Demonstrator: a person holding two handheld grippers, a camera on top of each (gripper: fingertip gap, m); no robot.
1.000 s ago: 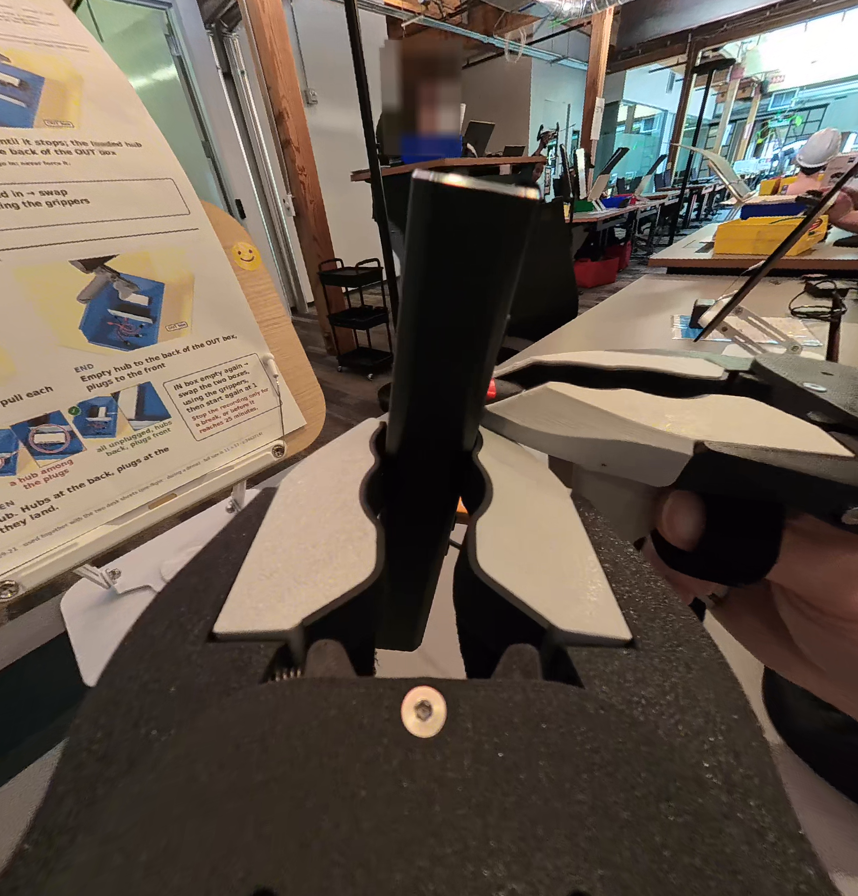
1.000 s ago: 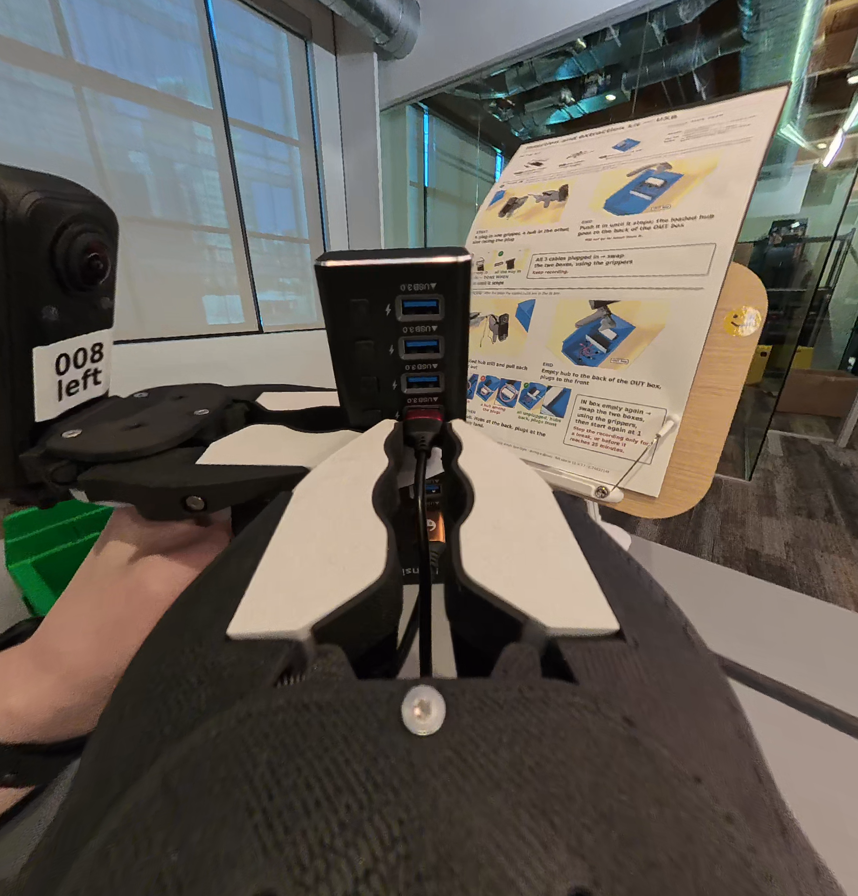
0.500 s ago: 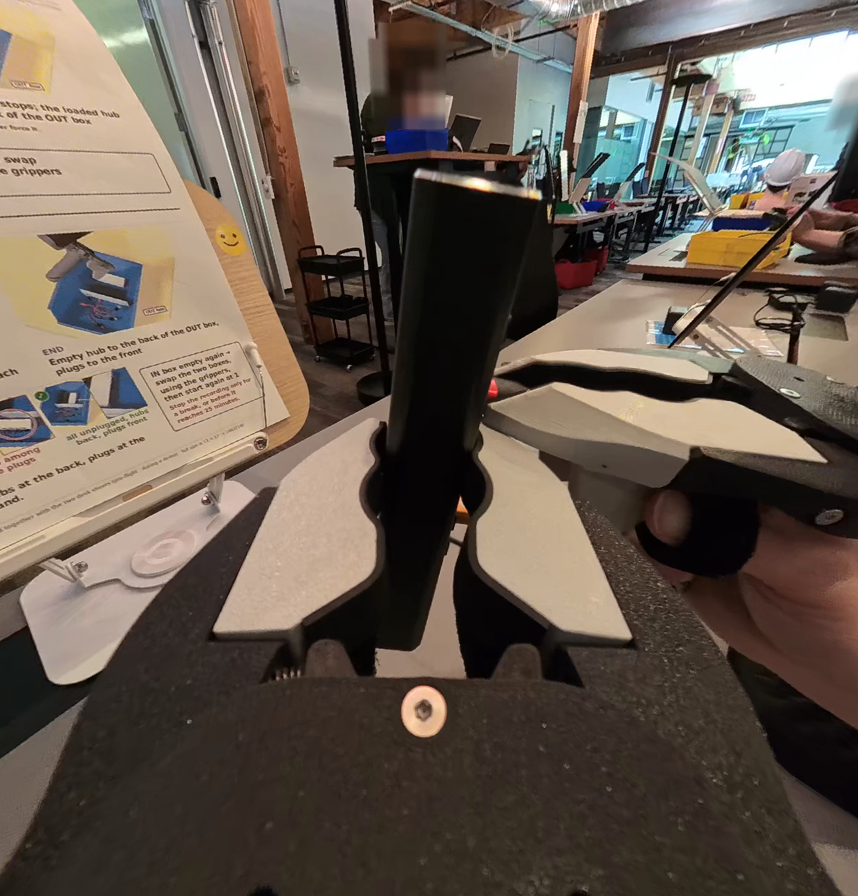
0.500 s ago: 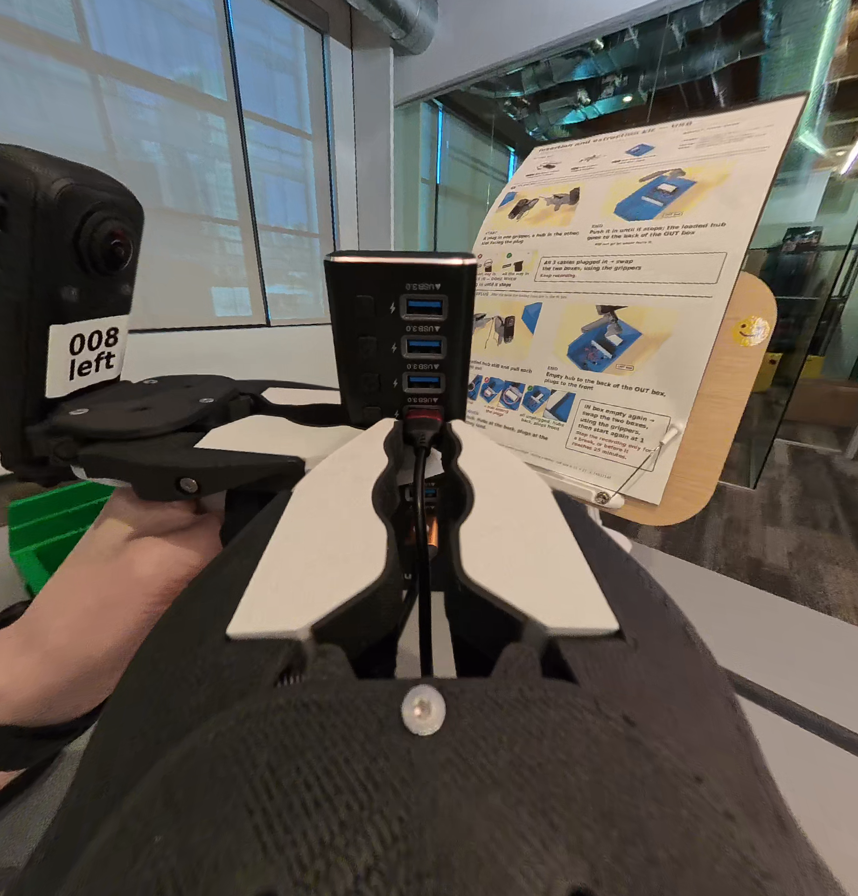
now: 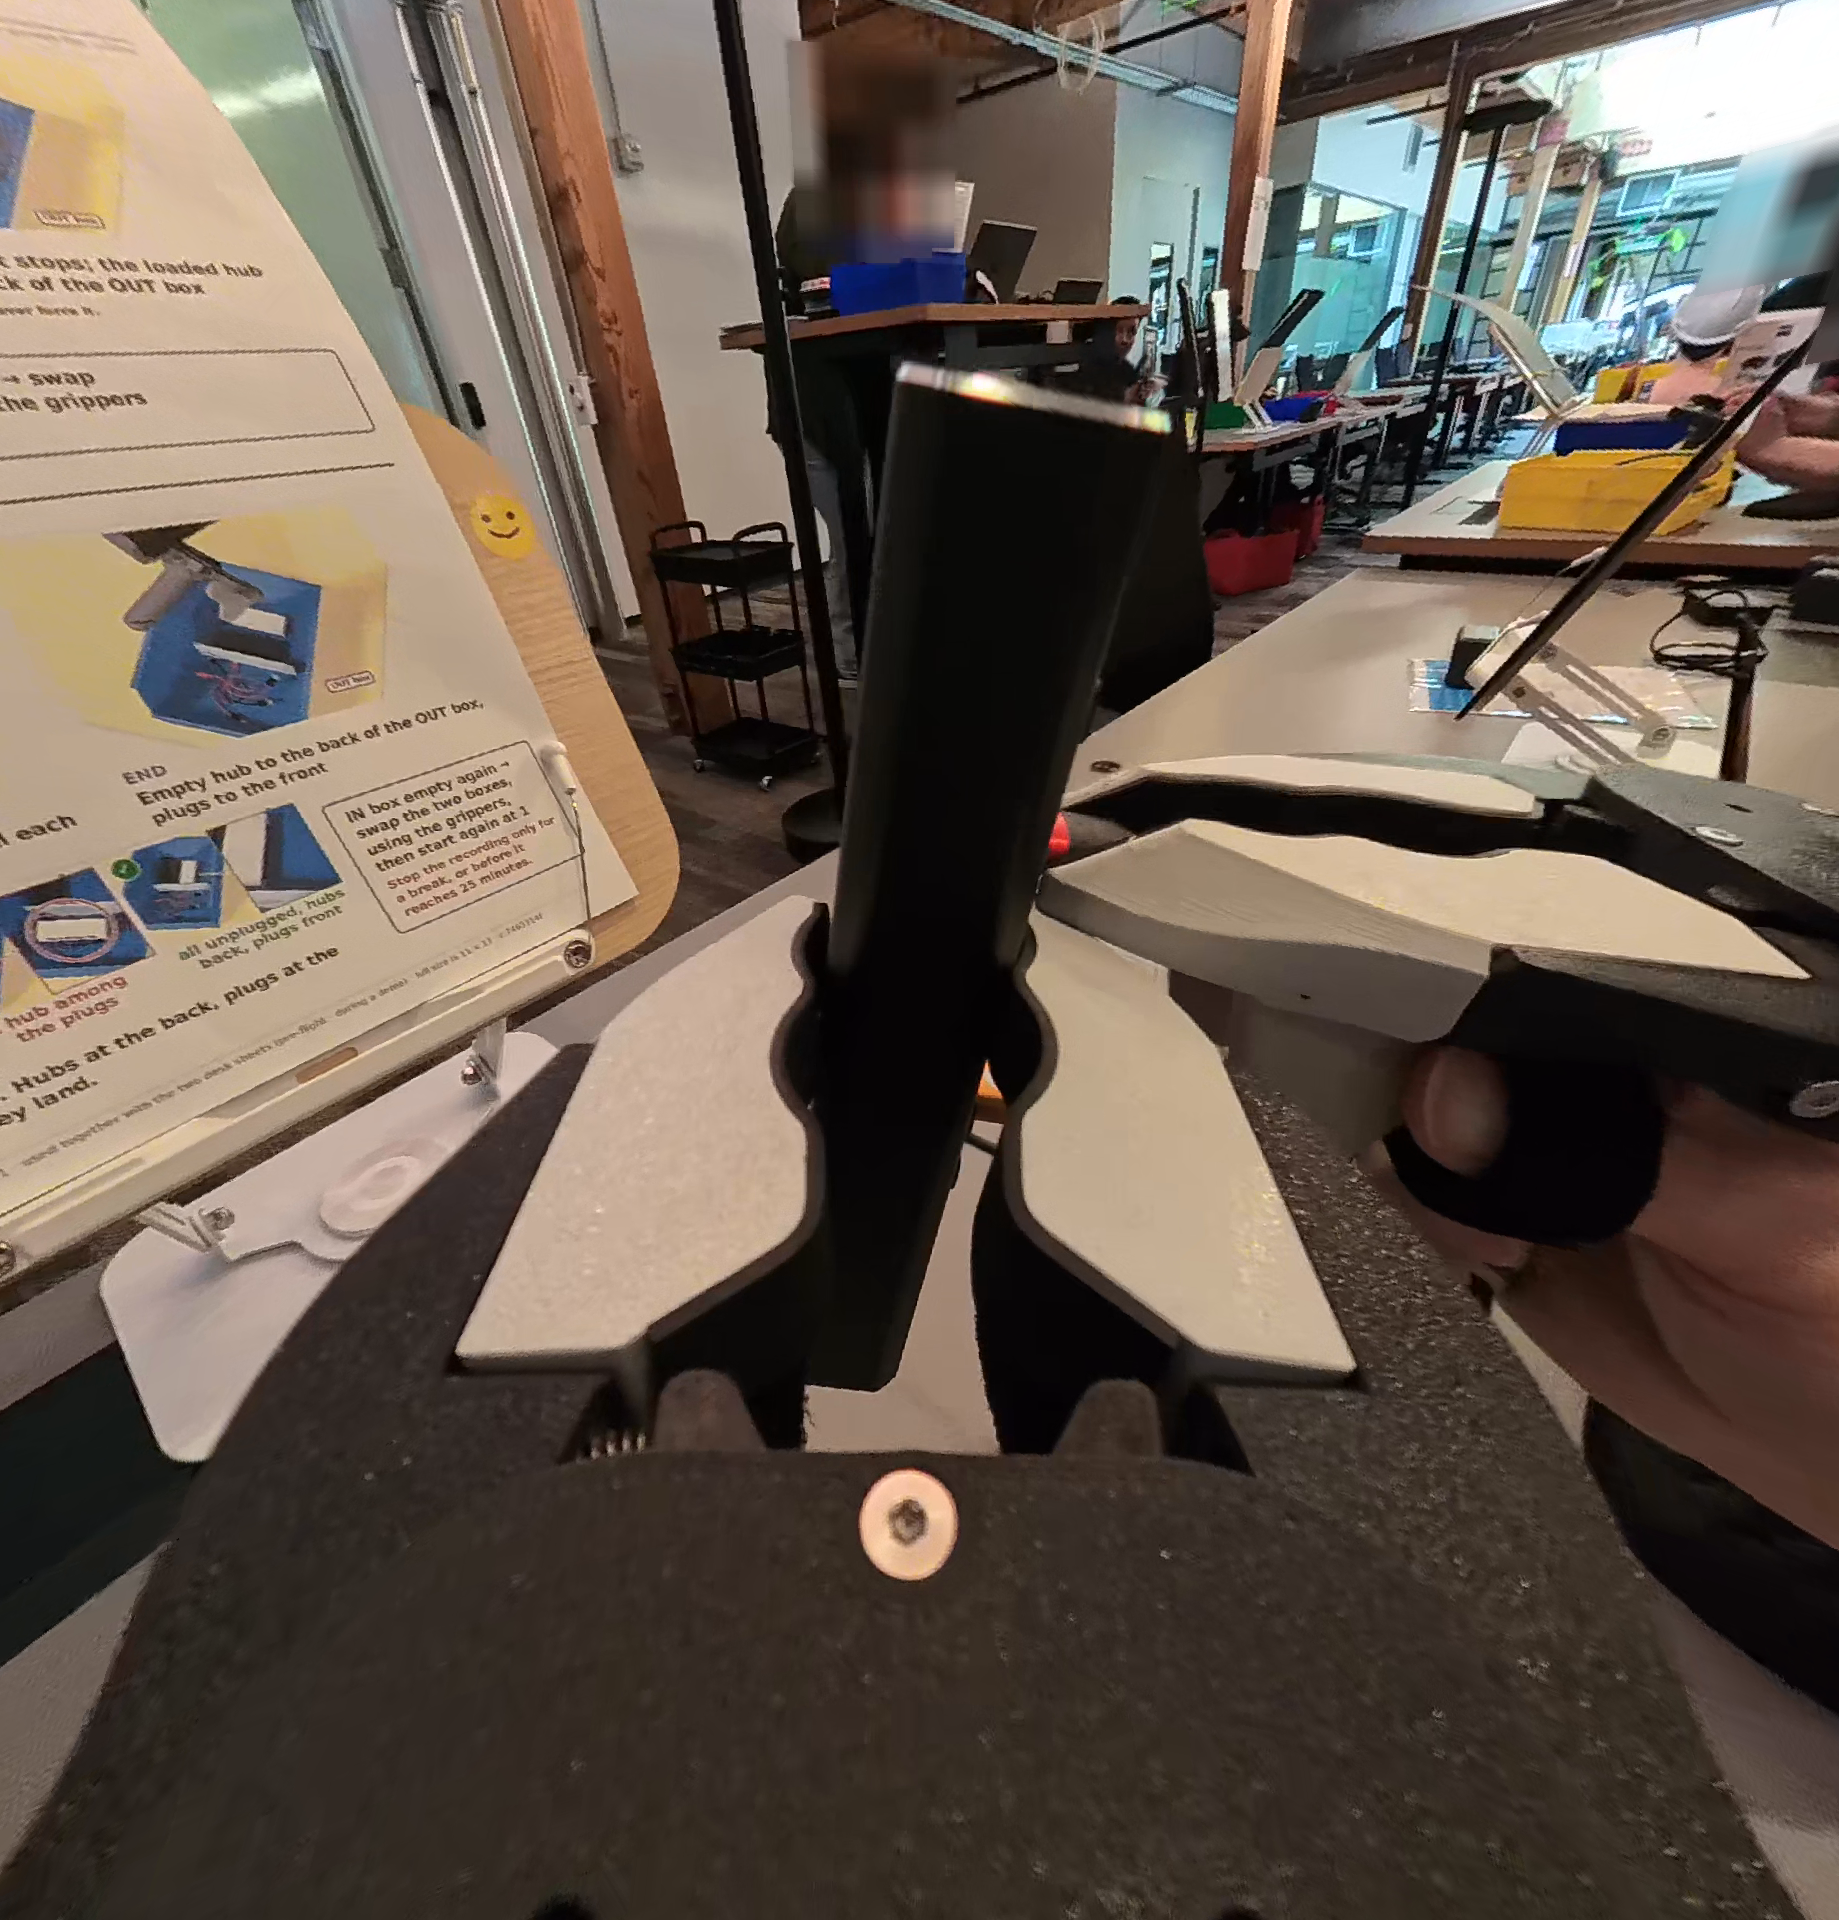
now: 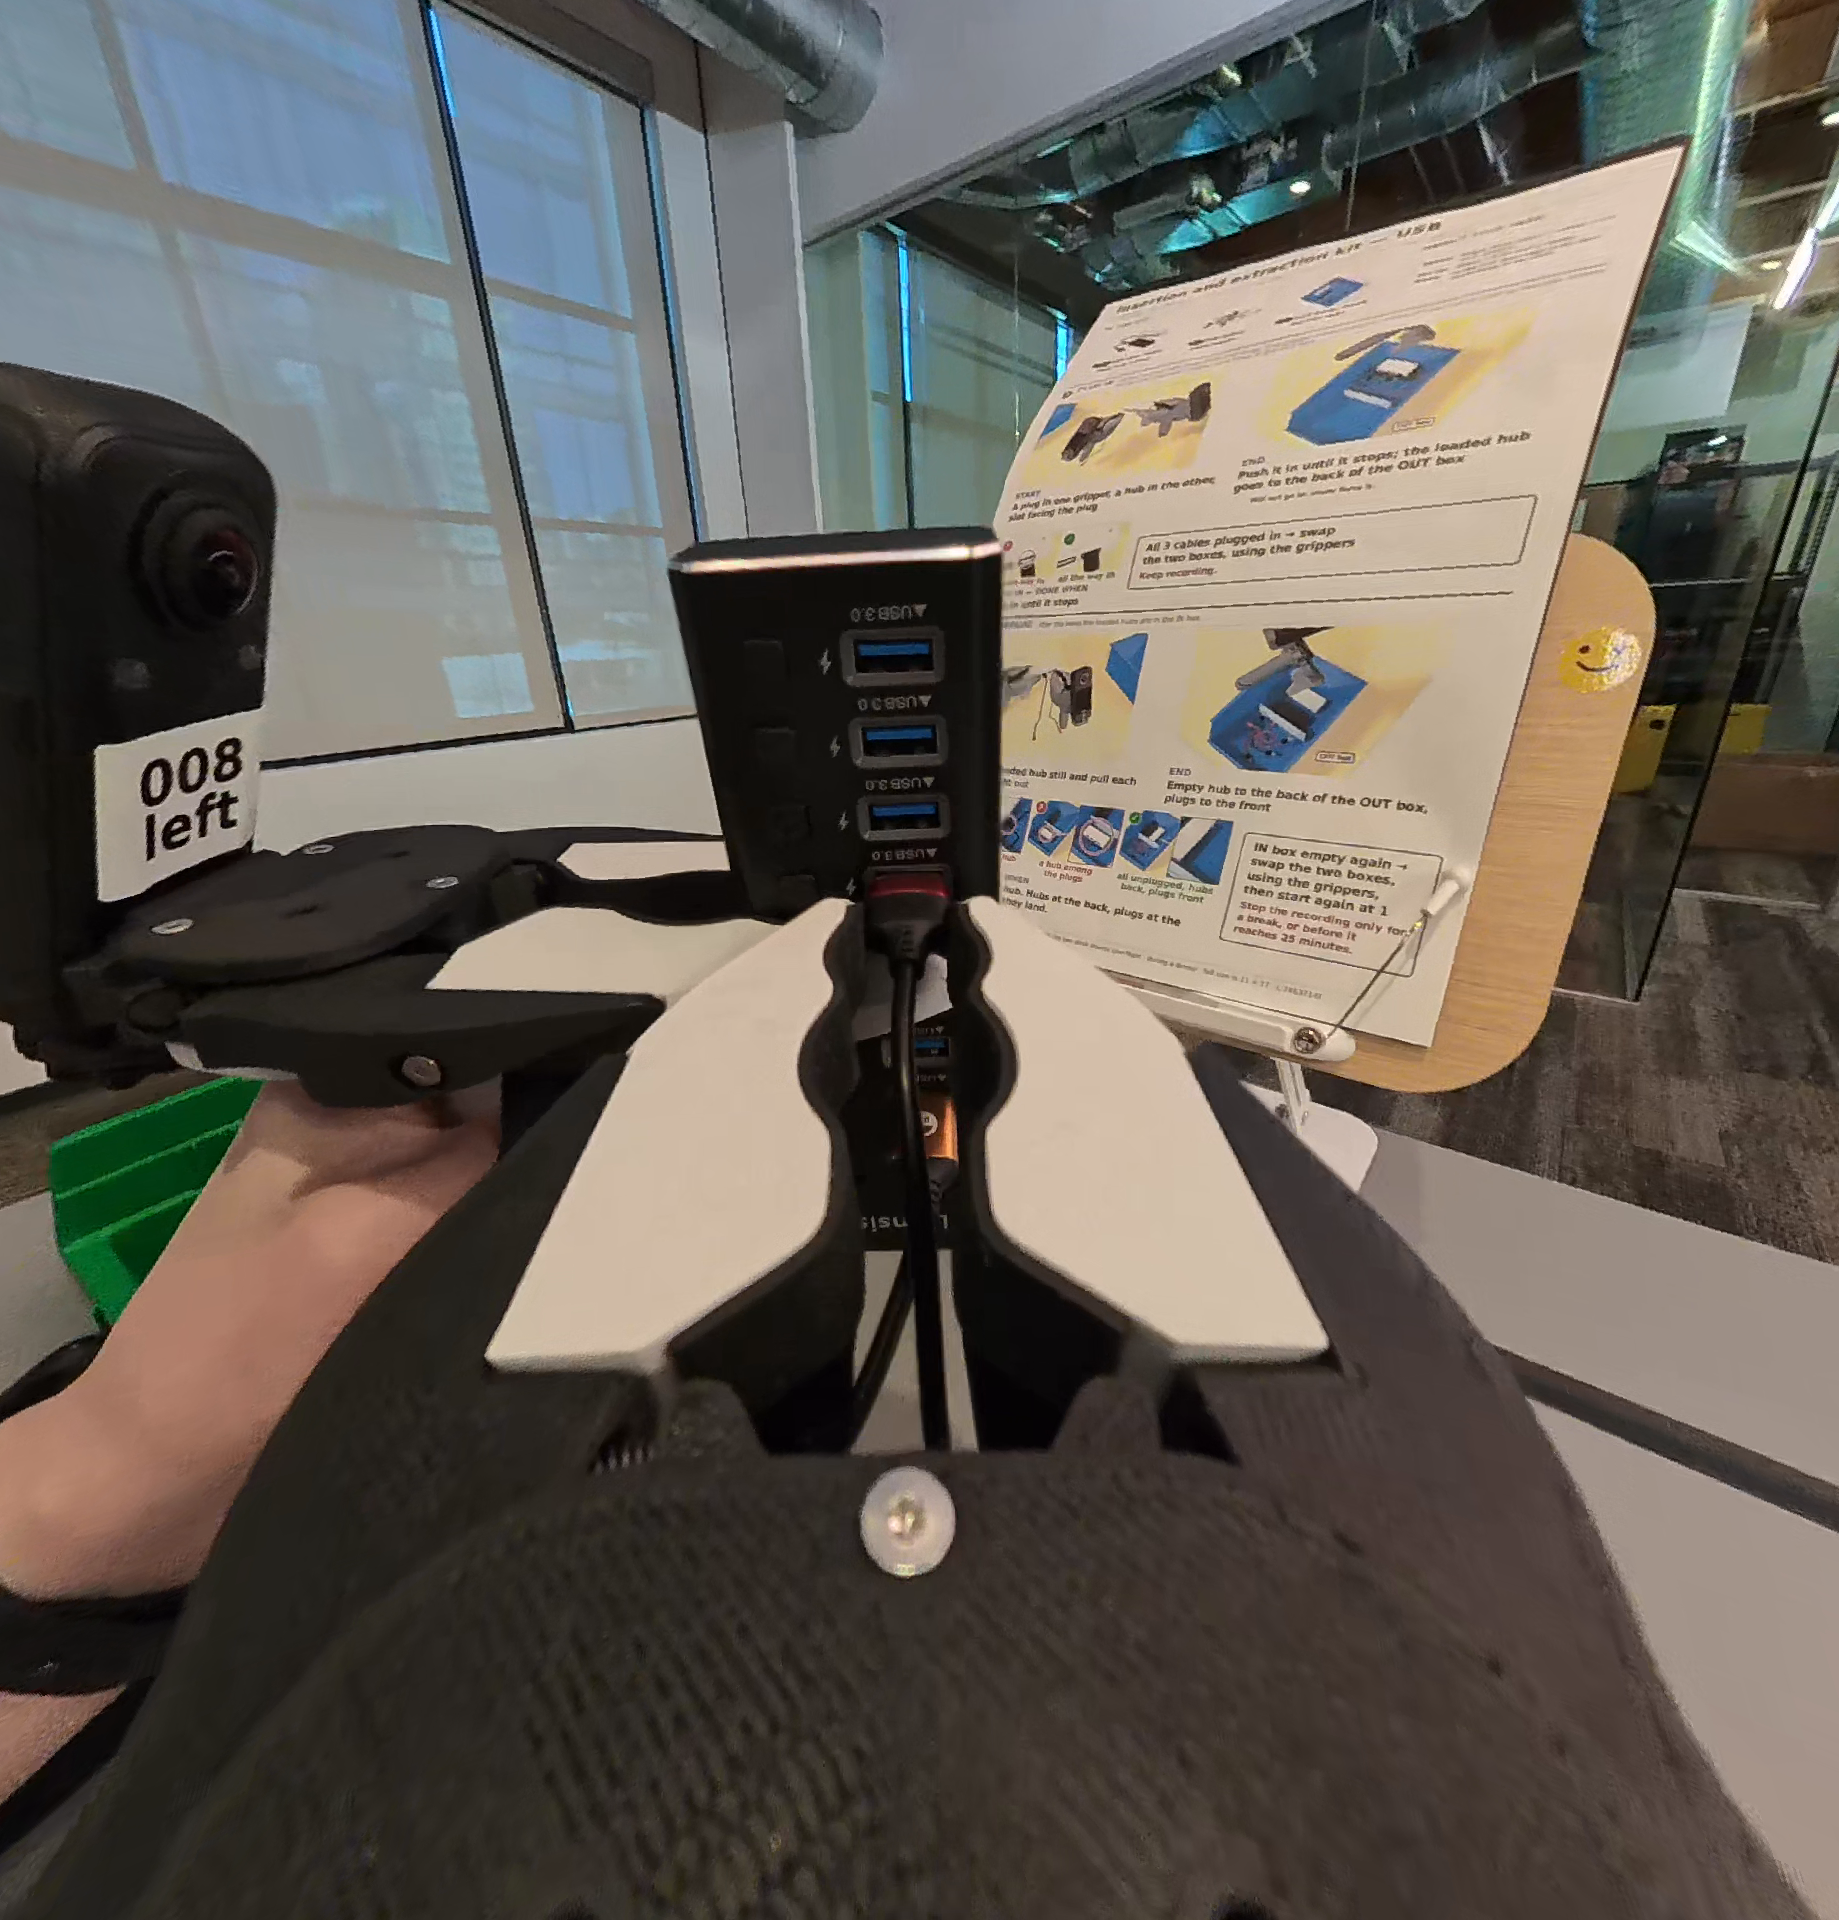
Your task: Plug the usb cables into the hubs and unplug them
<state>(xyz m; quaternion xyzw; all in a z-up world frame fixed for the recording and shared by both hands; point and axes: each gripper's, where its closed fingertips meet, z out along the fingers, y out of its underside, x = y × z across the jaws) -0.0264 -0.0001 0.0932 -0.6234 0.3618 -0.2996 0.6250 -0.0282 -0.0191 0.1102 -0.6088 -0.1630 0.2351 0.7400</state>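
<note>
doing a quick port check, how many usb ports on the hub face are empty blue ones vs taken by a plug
On the black hub, held upright in the left gripper:
Empty blue ports: 3
Ports filled by the red-and-black plug, which the right gripper pinches: 1
Total: 4
Any ports lower down are hidden behind the fingers.

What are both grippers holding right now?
Left gripper: jaws shut on the black USB hub.
Right gripper: jaws shut on the red-and-black USB plug, seated in the hub.

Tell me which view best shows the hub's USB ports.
Right wrist view: the black USB hub faces the camera, three blue ports open, red-collared plug at the fourth. Left wrist view shows only the hub's plain side.
</note>
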